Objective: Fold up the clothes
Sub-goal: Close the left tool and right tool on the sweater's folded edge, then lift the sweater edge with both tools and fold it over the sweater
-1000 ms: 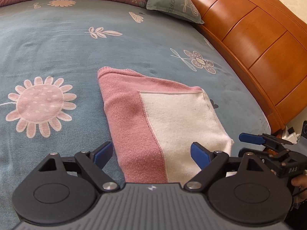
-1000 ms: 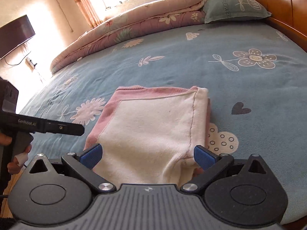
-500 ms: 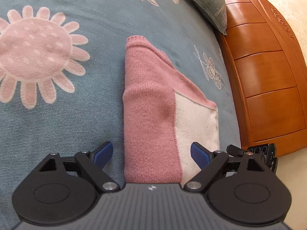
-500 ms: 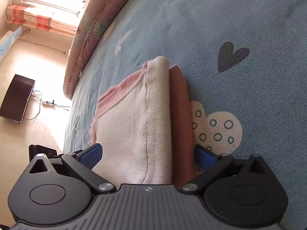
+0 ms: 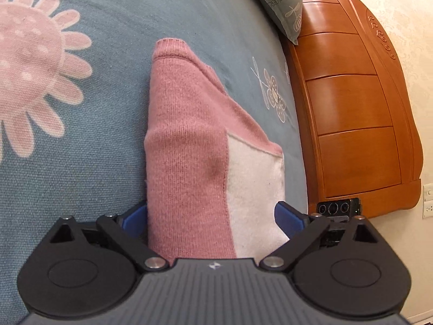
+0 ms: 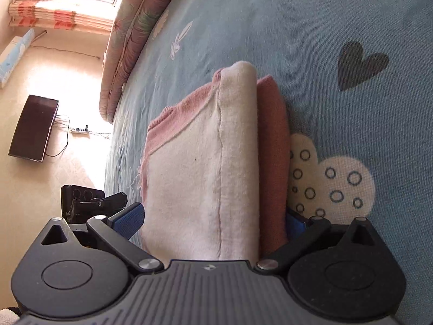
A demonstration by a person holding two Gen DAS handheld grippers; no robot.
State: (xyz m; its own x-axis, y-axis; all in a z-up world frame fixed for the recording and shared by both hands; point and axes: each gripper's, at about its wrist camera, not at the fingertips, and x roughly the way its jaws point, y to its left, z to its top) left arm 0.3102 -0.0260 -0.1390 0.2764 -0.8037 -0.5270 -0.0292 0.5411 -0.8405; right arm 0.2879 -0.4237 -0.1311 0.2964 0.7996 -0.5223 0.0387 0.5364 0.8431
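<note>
Folded pink and cream sweater (image 5: 189, 146) lies on the blue floral bedsheet (image 5: 81, 162), near the bed's edge by the wooden headboard (image 5: 351, 108). Left gripper (image 5: 213, 215) straddles the sweater's near end, jaws wide apart, blue pads (image 5: 288, 216) on either side of the fold; left pad sits against the pink side, right pad just off the cream panel, not clamped on anything. In the left wrist view a big pink daisy print (image 5: 32, 67) is on the sheet left of the sweater, and a grey-green pillow (image 5: 281, 2) leans on the headboard beyond the sweater. Right gripper (image 6: 213, 220) also straddles the sweater (image 6: 205, 168) from the opposite end, jaws wide apart, cream layer on top of the pink layer between the pads; right pad is mostly hidden behind the pink edge, so contact there is unclear. White dotted cloud print (image 6: 330, 178) on the sheet just right of the sweater, dark heart print (image 6: 357, 62) farther beyond. Rolled floral quilt (image 6: 127, 35) lies along the far side of the bed from the sweater; dark TV (image 6: 33, 127) and power strip (image 6: 79, 130) on the floor beyond the bed, left of the sweater. The other gripper (image 6: 92, 203) shows just left of the sweater's near corner
</note>
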